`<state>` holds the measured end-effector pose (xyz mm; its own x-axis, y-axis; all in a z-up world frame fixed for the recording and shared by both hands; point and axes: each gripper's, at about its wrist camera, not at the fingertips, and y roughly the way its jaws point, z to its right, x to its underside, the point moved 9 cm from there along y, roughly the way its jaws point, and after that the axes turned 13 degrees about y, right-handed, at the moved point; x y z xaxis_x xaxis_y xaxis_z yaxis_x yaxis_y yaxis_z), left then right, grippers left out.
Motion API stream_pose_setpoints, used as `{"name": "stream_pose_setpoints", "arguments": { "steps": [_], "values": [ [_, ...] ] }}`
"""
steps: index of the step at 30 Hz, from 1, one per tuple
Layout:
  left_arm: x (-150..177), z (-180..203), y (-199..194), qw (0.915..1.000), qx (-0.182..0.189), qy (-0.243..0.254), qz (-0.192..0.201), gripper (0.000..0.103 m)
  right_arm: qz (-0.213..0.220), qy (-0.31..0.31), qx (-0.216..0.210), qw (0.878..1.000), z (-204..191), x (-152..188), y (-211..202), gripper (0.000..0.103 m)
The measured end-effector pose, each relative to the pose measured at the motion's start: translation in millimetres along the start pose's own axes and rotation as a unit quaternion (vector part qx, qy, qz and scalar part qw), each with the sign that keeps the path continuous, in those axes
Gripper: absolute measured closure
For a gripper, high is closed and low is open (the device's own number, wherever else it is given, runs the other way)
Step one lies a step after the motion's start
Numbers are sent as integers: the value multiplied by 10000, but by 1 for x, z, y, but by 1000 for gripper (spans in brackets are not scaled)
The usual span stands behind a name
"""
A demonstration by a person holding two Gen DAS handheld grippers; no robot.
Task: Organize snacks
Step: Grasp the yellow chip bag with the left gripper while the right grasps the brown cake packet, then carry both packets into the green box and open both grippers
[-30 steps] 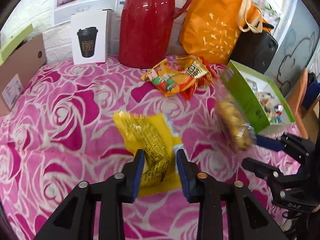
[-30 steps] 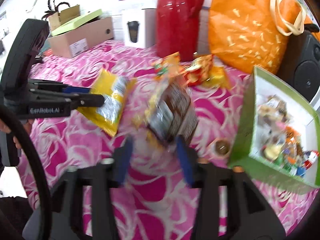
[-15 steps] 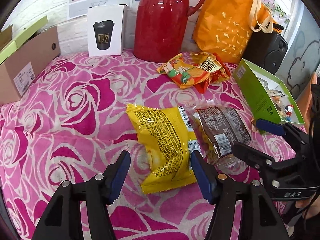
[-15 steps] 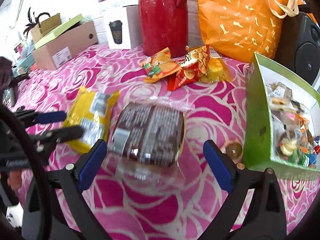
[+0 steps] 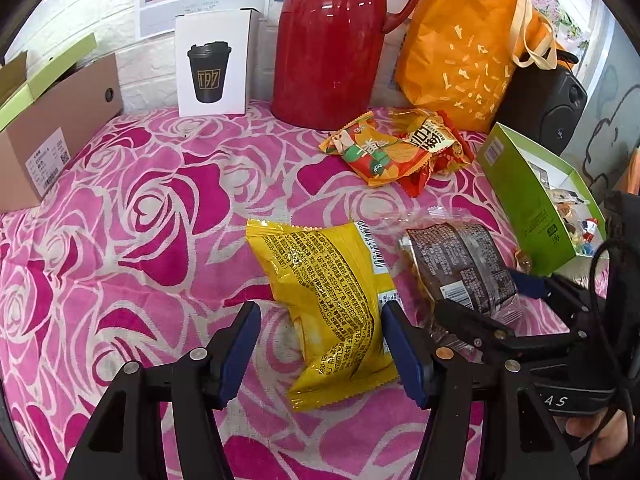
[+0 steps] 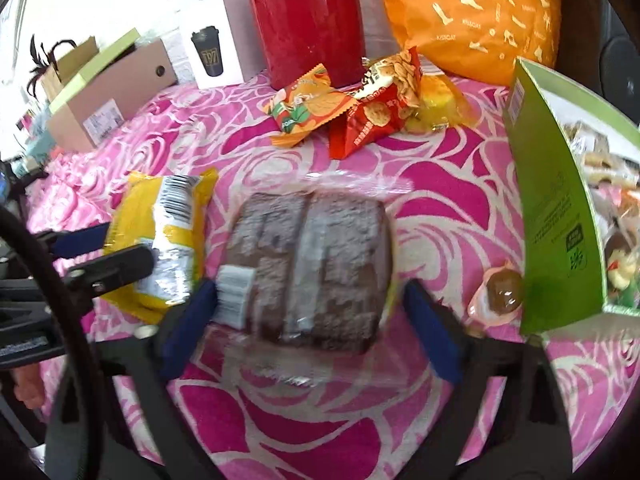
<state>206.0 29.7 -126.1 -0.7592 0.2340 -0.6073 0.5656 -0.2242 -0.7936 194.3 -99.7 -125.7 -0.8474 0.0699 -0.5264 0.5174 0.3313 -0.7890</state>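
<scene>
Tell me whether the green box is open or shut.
Open. The green box has no lid over its top, and small wrapped snacks show inside it.

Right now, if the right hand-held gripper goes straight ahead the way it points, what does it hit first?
The brown snack pack, which lies between the open fingers of the right hand-held gripper. Past it come the red and orange packets near the red jug, though depth is hard to judge.

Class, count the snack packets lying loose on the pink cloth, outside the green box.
5: yellow packet, brown packet, orange packet, red packet, yellow sweet; others may hide.
</scene>
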Motion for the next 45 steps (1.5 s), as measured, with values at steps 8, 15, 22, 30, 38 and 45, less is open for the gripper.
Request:
{"name": "stream_pose_setpoints", "arguments": {
  "steps": [8, 15, 22, 30, 38, 45],
  "values": [
    [-1, 15, 5, 9998, 213, -7, -61, 59, 83, -173, 46, 9998, -1, 5, -11, 30],
    [-4, 23, -15, 9998, 153, 133, 55, 65, 301, -273, 160, 9990, 1, 4, -28, 32],
    [-23, 35, -51, 9983, 177, 317, 446, 66, 694, -292, 110, 9971, 1, -4, -61, 33],
    [-70, 70, -99, 9909, 430, 622, 1110, 66, 1570, 10, -3, 9876, 24, -33, -131, 33],
    [-134, 146, -90, 9799, 884, 1098, 1409, 66, 2199, 684, 699, 9706, 118, -63, -185, 33],
    [-170, 223, -52, 9729, 1285, 1442, 1275, 66, 2217, 1291, 1494, 9549, 223, -69, -199, 33]
  ]
}}
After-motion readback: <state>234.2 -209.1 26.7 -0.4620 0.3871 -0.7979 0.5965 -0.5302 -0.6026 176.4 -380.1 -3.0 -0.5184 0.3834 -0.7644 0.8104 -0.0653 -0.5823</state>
